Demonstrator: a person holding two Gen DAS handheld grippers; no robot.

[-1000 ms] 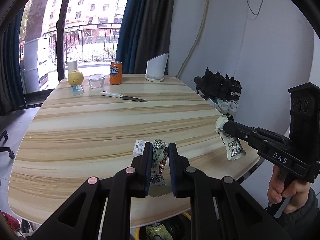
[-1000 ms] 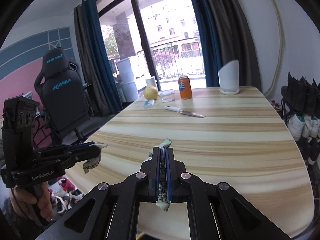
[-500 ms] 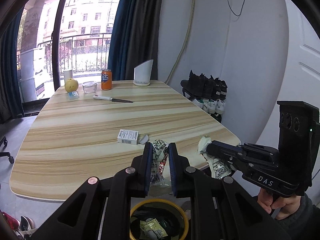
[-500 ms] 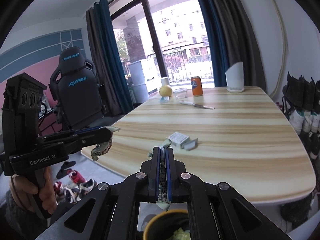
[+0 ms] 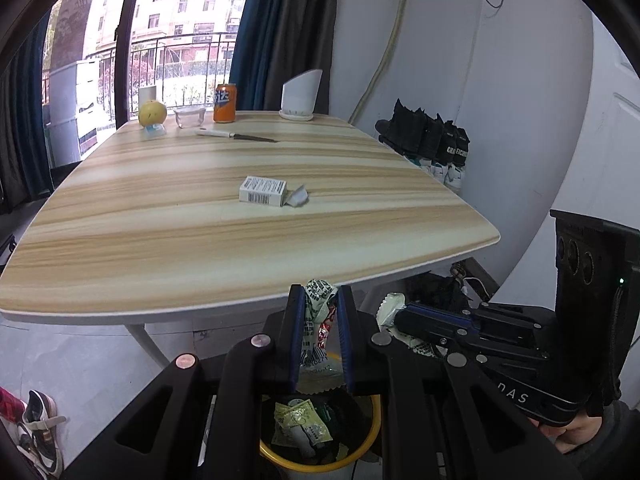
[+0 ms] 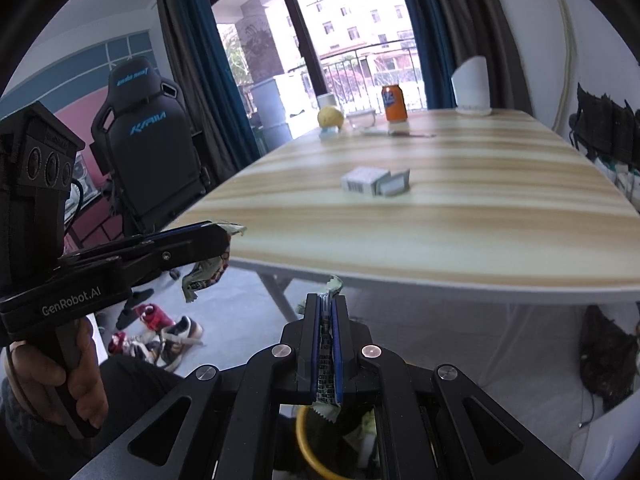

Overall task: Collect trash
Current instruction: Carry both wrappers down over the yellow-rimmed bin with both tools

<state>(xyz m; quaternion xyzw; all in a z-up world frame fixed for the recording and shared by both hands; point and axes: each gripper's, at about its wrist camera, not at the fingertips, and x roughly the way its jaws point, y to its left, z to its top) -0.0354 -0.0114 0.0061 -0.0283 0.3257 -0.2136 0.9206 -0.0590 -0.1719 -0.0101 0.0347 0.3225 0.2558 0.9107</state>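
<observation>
My left gripper (image 5: 320,290) is shut on a crumpled printed wrapper (image 5: 316,320) and hangs just off the table's near edge. Below it stands a yellow-rimmed bin (image 5: 272,454) holding several wrappers. My right gripper (image 6: 326,298) is shut on a flat, folded wrapper (image 6: 325,344) above the same bin (image 6: 301,436). In the left wrist view the right gripper (image 5: 396,314) sits close on the right, a pale wrapper end (image 5: 388,306) sticking out of it. In the right wrist view the left gripper (image 6: 226,236) is at the left, its wrapper (image 6: 204,276) dangling.
On the wooden table (image 5: 160,240) lies a small white carton (image 5: 262,190) with a torn flap. A knife (image 5: 236,135), an orange can (image 5: 225,103), a yellow fruit (image 5: 152,112) and a white holder (image 5: 301,96) stand at the far end. Shoes (image 6: 160,340) lie on the floor near a black chair (image 6: 148,136).
Both grippers have pulled back off the table and sunk below its edge, each still shut on its wrapper. The yellow-rimmed bin has come into view beneath them.
</observation>
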